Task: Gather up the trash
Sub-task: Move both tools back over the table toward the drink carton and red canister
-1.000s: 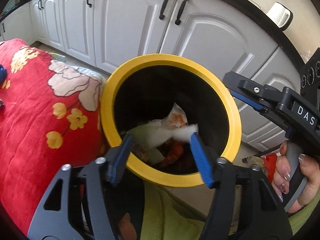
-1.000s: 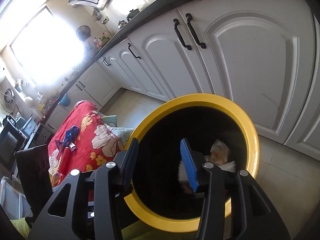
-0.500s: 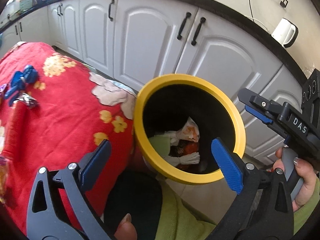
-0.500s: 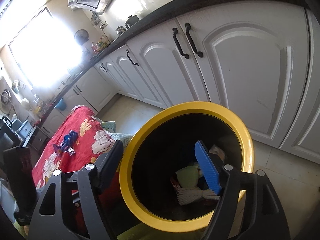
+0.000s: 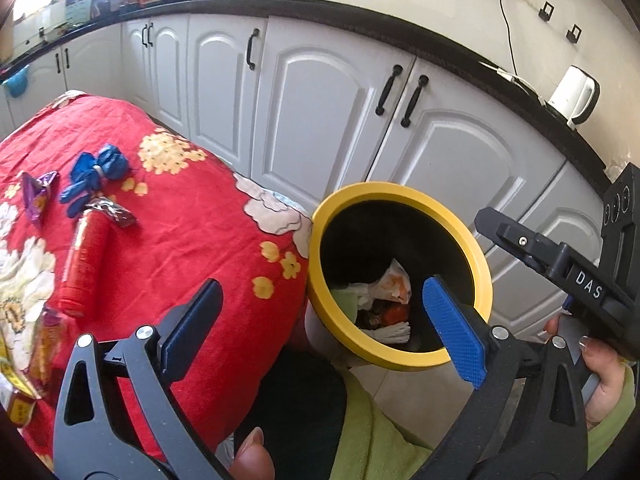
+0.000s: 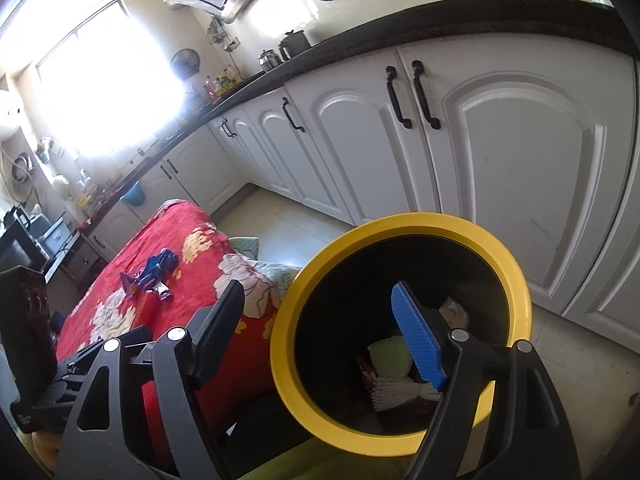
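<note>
Fingers of the left gripper (image 5: 320, 320) are standing wide apart with nothing between them; fingers of the right gripper (image 6: 324, 328) are parted and likewise empty. Neither pad is touching anything.

Both grippers are hanging over the yellow-rimmed bin (image 5: 400, 200), which is sitting at centre right of the left wrist view and lower centre of the right wrist view. Collected trash (image 5: 390, 290) is lying at the bin bottom: a white and orange wrapper, a pale green piece and a white frilled piece.

Judged from this layout, a drop-off step is ending and a new pickup is coming due. More trash is lying on the red floral tabletop (image 5: 180, 220) at the left of the left wrist view: a blue crumpled wrapper (image 5: 94, 174), a purple wrapper (image 5: 36, 196), a silver foil piece (image 5: 112, 210) and a red tube (image 5: 86, 254). The next move is calling for a swing of one gripper toward that cluster, with fingers kept apart until they are straddling a single item.

Items at the lower left edge of the left wrist view are being cut off and cannot be identified. The bin body is hidden below its rim. Window glare is washing out the upper left of the right wrist view.
</note>
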### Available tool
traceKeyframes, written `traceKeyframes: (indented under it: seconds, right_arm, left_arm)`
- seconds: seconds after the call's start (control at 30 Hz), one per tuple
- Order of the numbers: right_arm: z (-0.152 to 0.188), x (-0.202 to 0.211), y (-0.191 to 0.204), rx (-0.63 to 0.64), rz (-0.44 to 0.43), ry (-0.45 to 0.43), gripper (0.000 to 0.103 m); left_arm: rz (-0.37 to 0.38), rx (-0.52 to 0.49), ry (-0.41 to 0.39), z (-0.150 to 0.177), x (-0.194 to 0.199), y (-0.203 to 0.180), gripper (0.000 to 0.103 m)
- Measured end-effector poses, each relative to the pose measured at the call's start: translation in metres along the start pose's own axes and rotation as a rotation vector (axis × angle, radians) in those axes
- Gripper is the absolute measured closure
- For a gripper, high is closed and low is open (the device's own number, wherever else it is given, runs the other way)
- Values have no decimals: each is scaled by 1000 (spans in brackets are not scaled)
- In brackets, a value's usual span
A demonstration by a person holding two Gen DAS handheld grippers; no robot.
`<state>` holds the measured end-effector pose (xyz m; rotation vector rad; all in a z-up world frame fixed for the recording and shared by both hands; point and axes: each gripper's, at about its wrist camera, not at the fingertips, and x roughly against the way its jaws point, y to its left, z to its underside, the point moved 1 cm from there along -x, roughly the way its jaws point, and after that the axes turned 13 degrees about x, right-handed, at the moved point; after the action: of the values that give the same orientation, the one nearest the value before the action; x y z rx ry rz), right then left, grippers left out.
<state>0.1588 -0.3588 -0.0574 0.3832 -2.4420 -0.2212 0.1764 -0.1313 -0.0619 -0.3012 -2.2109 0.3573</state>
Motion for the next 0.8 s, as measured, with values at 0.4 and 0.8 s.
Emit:
traceKeyframes:
  seconds: [0.4,0.8]
  right_arm:
    - [-6,2,31,66,-12,-8,27]
    - [-10,6,63,125,-4,-30,12]
  left_arm:
    - [-24,47,-77,-9,30,27,11]
    - [-49,106,-139,-17,61,59,11]
